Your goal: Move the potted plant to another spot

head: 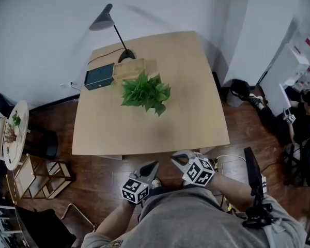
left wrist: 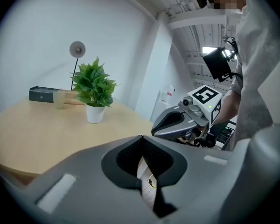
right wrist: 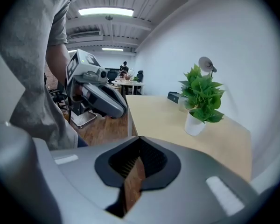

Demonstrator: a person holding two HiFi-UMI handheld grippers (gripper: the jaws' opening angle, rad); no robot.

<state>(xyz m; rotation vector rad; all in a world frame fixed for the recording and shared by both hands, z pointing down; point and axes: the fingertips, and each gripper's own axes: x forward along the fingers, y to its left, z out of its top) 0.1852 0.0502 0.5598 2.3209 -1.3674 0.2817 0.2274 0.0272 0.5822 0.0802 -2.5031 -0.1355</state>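
Pale wood forms the surface (head: 196,112), and in the head view the potted plant (head: 145,92) stands near its middle. A dark box (head: 99,76) and a wooden box (head: 128,68) sit at the plant's ten o'clock. The left gripper (head: 152,165) and right gripper (head: 175,158) hang at six o'clock, off the near edge and well apart from the plant.

In the left gripper view the jaws are pressed together with nothing between them, and the plant stands at ten o'clock in its white pot (left wrist: 95,113).

In the right gripper view the jaws also meet, empty, with the plant at two o'clock.

The likely trouble is arriving with the jaws still together, which would shove or tip the pot toward the boxes. From above the leaves overhang the pot, so a careless pinch could catch foliage and tear it. The smooth, tapered pot may also slip if gripped low or from one side only.
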